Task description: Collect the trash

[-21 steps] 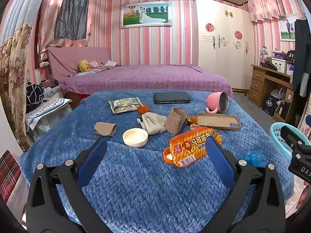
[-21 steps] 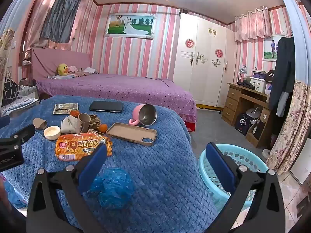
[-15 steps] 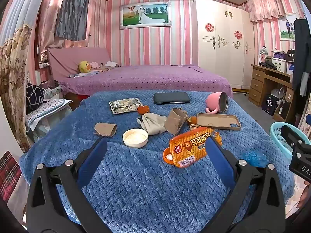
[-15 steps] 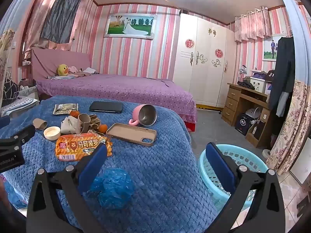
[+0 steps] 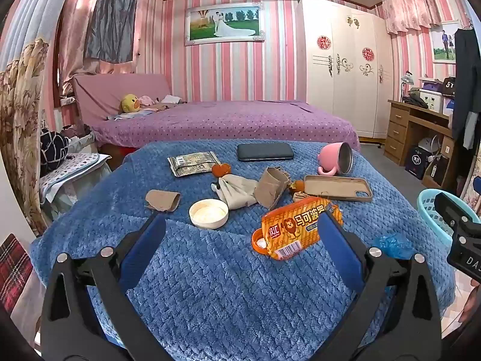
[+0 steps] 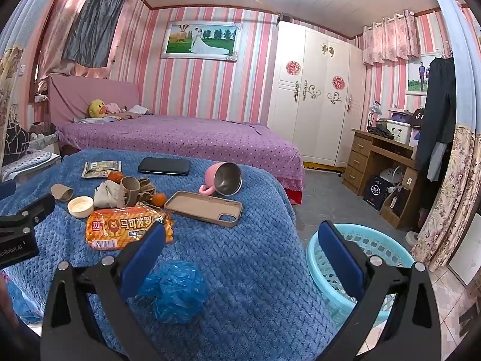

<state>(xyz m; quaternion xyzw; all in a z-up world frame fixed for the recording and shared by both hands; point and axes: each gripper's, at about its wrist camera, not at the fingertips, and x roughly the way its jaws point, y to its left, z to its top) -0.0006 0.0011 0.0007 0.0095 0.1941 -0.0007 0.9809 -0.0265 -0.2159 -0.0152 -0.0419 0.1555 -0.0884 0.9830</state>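
Litter lies on a blue blanket (image 5: pixel 210 285): an orange snack wrapper (image 5: pixel 297 225) (image 6: pixel 126 227), a white lid (image 5: pixel 208 213), torn cardboard tubes (image 5: pixel 272 186), a crumpled tissue (image 5: pixel 237 191), a green packet (image 5: pixel 194 164) and a crumpled blue plastic bag (image 6: pixel 174 288) (image 5: pixel 392 243). My left gripper (image 5: pixel 240 240) hovers open in front of the lid and wrapper, holding nothing. My right gripper (image 6: pixel 242 246) is open and empty, with the blue bag just by its left finger. A light blue basket (image 6: pixel 360 249) stands on the floor to the right of the blanket.
A black phone (image 5: pixel 264 152), a tipped pink mug (image 5: pixel 336 162), a tan phone case (image 5: pixel 338 188) and small oranges (image 6: pixel 158 199) also lie on the blanket. Behind is a purple bed (image 5: pixel 225 120); a wooden desk (image 6: pixel 381 162) stands at the right.
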